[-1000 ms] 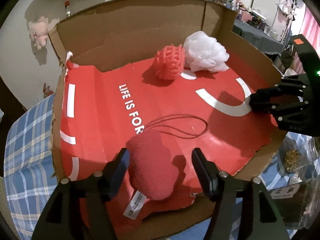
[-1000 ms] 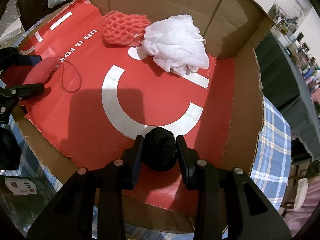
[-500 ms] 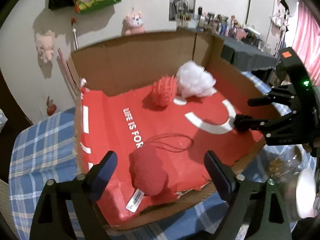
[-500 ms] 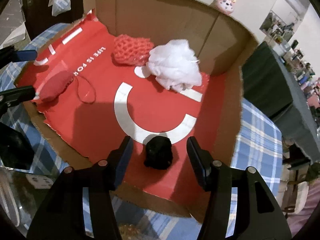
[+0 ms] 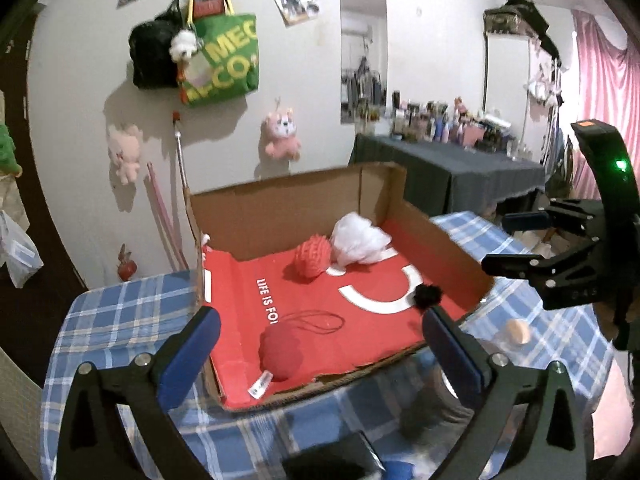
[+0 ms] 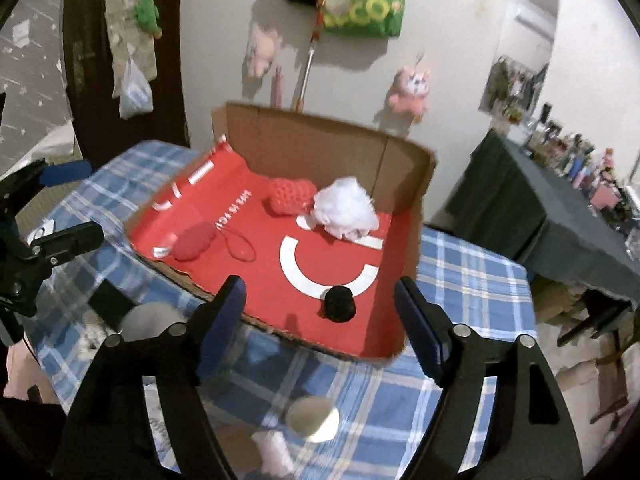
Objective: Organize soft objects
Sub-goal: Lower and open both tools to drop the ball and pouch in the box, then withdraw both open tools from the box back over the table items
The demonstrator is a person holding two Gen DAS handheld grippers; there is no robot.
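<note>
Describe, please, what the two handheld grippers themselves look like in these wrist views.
Both are black two-finger tools. The left gripper and right gripper each carry flat blue pads on the inner faces of their fingers, which are mounted on angular black linkage arms with round silver bolts. Seen from the left wrist, the right gripper's curved black body shows a lit green light and a small orange patch.

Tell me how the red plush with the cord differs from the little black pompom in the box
The red plush is larger than the black pompom, carries a cord loop and white tag where the pompom shows neither, and lies at the opposite front corner. Both rest on the red liner of the cardboard box, untouched by either gripper.
</note>
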